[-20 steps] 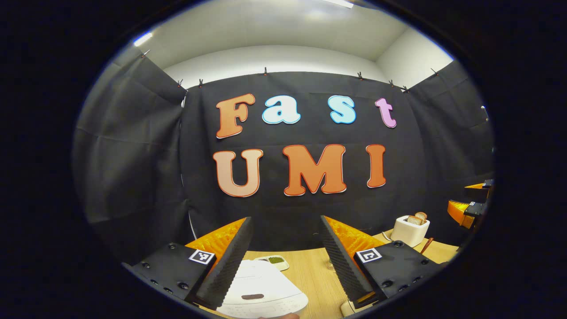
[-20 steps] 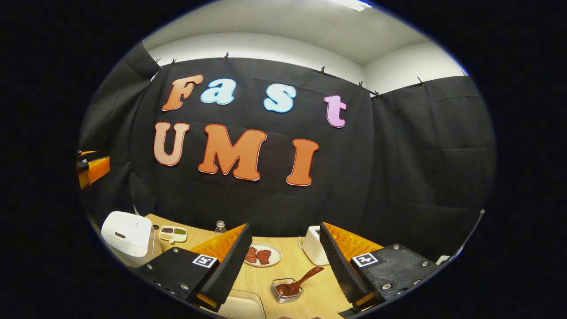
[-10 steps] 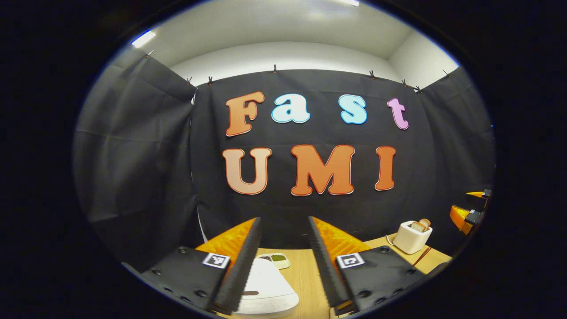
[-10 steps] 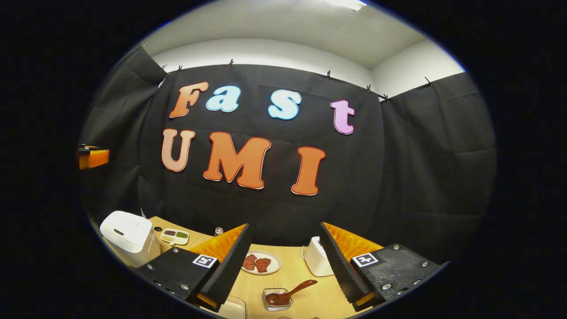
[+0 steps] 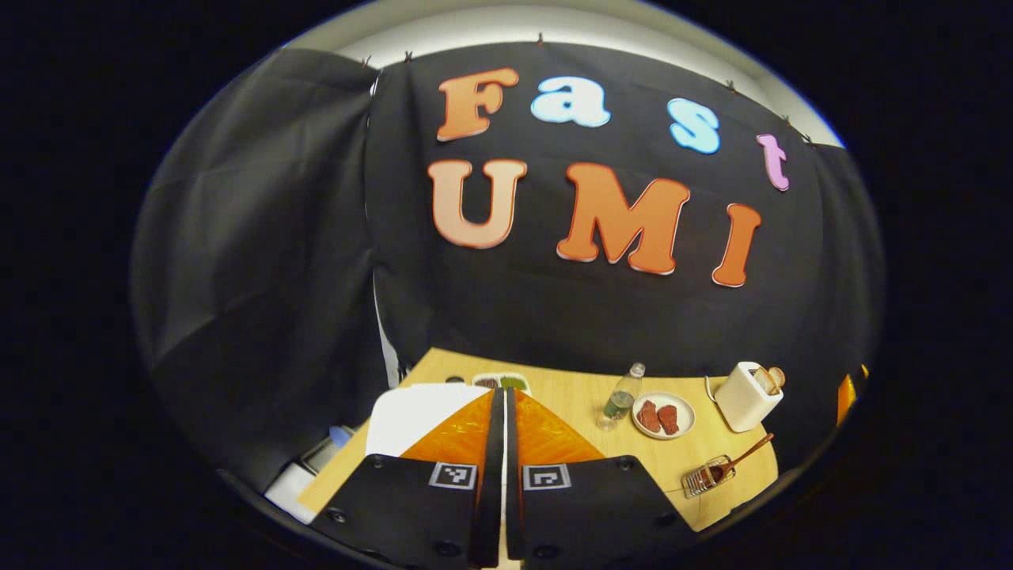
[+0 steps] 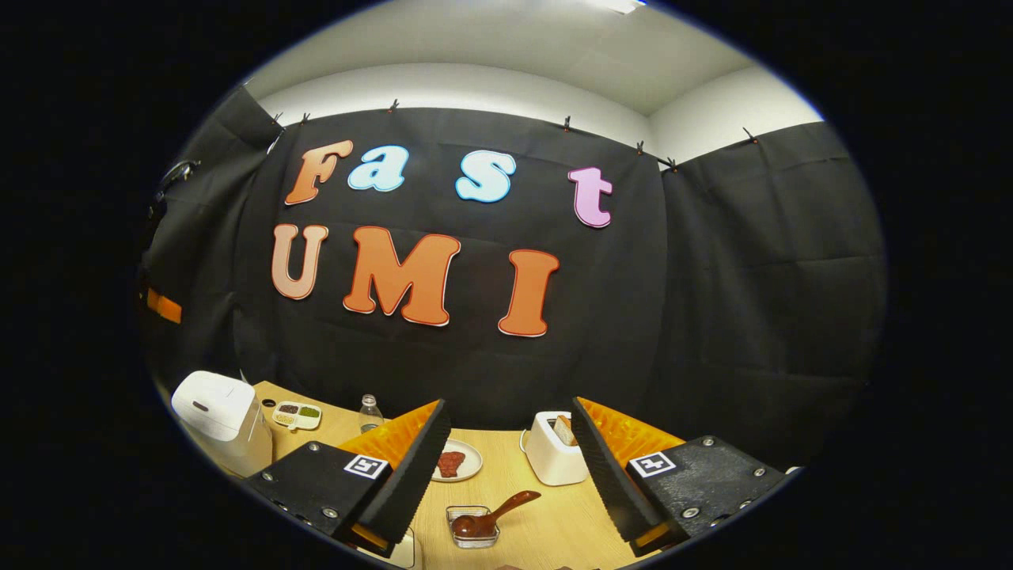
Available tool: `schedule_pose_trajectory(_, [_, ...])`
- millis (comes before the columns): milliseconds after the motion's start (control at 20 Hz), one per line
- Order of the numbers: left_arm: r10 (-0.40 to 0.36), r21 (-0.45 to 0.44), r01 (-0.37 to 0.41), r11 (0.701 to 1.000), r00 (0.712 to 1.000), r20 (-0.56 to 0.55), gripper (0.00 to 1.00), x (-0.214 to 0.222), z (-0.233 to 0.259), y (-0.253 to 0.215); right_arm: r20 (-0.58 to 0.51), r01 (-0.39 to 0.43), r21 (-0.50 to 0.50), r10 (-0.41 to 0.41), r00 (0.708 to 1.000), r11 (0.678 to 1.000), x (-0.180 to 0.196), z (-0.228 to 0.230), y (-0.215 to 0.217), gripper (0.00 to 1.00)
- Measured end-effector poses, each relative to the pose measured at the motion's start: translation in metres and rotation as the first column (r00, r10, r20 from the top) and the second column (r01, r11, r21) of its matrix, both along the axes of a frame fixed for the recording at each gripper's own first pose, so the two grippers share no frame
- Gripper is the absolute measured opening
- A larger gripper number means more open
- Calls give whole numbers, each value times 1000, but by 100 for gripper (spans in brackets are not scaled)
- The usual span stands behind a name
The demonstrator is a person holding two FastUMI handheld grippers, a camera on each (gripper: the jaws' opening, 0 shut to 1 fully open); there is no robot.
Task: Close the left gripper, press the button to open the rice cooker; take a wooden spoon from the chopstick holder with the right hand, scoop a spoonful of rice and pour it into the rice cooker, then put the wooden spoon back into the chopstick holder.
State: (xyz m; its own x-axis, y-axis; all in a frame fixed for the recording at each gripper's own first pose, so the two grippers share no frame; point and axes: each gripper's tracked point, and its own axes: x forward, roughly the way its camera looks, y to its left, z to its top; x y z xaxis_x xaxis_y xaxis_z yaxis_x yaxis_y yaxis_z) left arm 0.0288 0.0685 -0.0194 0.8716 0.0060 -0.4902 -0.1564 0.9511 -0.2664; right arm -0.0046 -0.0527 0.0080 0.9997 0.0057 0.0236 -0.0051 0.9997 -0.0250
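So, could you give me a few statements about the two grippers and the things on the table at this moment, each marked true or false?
1. The left gripper has its two fingers together with nothing between them. True.
2. The right gripper is shut on the wooden spoon. False: it is open, and the spoon rests in its clear holder on the table.
3. The rice cooker has its lid down. True.
4. The toaster is empty. False: a slice of bread stands in it.
5. The plate holds two reddish pieces of food. True.
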Motion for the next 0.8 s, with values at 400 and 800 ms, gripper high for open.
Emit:
schedule_pose_trajectory(400, [-57,-145,12,989,947,-316,7,10,-88,11,-56,75,-1,-75,996,997,-8,-22,-27,95])
schedule_pose_trajectory(800, [-93,-291,-88,953,827,-554,7,4,-162,33,-115,129,-12,-129,985,992,-11,-44,-40,95])
